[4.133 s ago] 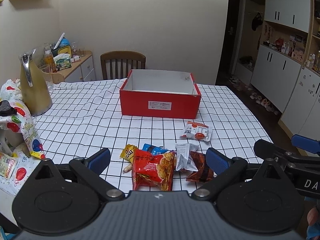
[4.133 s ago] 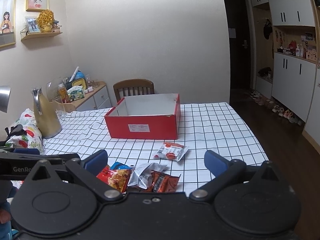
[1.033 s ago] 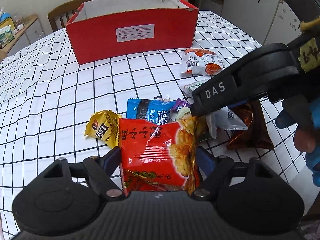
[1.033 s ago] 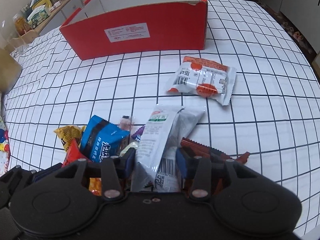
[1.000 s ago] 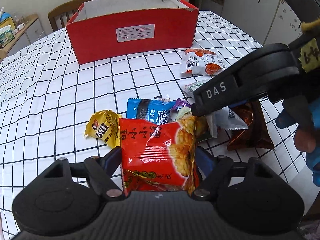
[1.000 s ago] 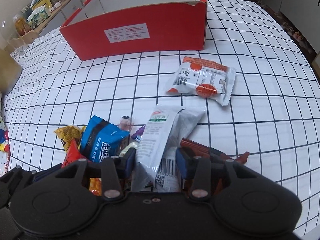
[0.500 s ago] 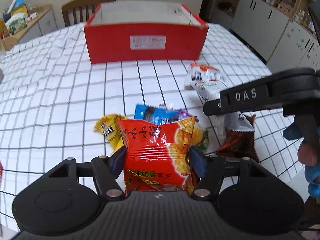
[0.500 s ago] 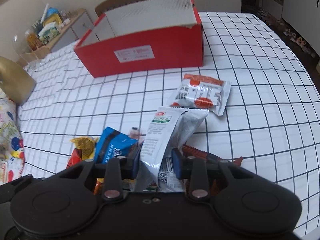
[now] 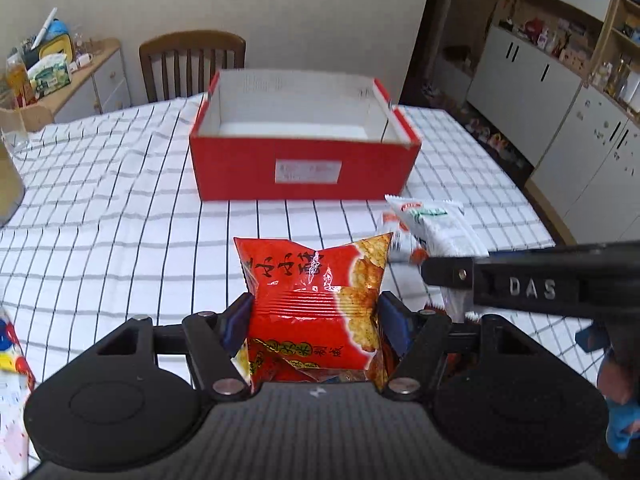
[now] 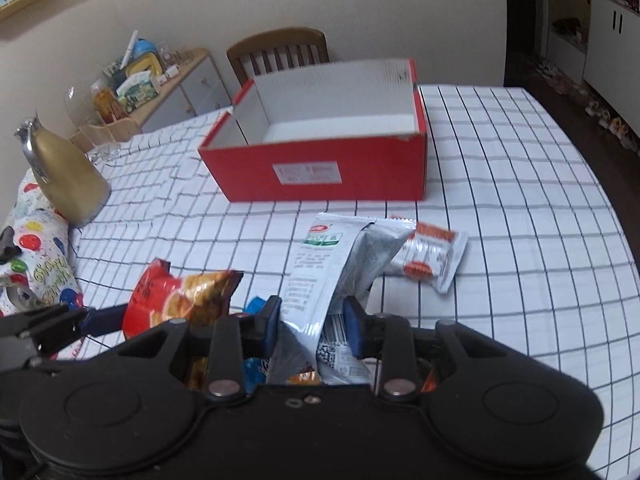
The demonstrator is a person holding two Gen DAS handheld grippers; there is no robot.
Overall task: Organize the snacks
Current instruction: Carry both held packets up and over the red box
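**Currently: both grippers loaded, box ahead and empty**

Left gripper [image 9: 314, 322] is clenched on a red snack bag [image 9: 316, 300], pads pressing both its sides; the bag stands upright between the jaws, clear of the checked tablecloth [image 9: 100, 216]. Right gripper [image 10: 312, 322] is clenched on a grey-white packet [image 10: 320, 272], its jaws having just closed further; the packet's long axis runs forward and slightly right, away from the tongs.

Governing relation: the red box [image 9: 304, 168] lies straight ahead of both grippers, toward the table's far edge, open side up, its long axis across the line of approach. In my judgement neither hand is clearly nearer; the left faces the box squarely, the right sees it from its right-hand side.

One orange-and-white packet [image 10: 430, 258] lies flat between the grippers and the box, toward the table's right edge.

Hidden or unclear: the remaining snacks at the near edge sit mostly behind the gripper bodies; only fragments of blue and orange wrapper show. The box label is unreadable.
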